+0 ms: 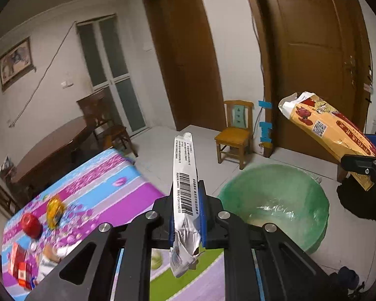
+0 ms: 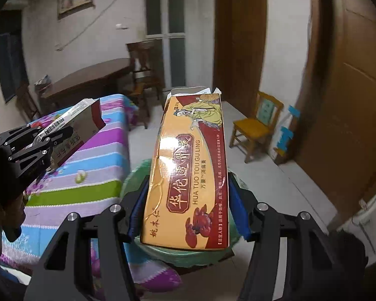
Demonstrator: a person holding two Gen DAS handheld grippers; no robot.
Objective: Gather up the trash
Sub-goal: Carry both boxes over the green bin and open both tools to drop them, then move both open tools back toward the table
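Observation:
My left gripper [image 1: 188, 210] is shut on a flattened white box with a barcode [image 1: 184, 175], held edge-on in the air; it also shows in the right wrist view [image 2: 72, 123]. My right gripper [image 2: 188, 205] is shut on a long yellow and red medicine box [image 2: 190, 170], which also shows in the left wrist view [image 1: 331, 130]. Both are held above and near a bin lined with a green bag [image 1: 275, 200], which stands on the floor beside the table; in the right wrist view the green bag [image 2: 188, 255] lies partly hidden under the box.
The table has a striped purple, blue and green cloth [image 1: 87, 175] with a red apple [image 1: 31, 224], a yellow wrapper [image 1: 54, 209] and red boxes [image 1: 18, 263]. A small wooden chair [image 1: 234, 133], brown doors [image 1: 320, 62] and a dark round table [image 2: 87, 80] stand beyond.

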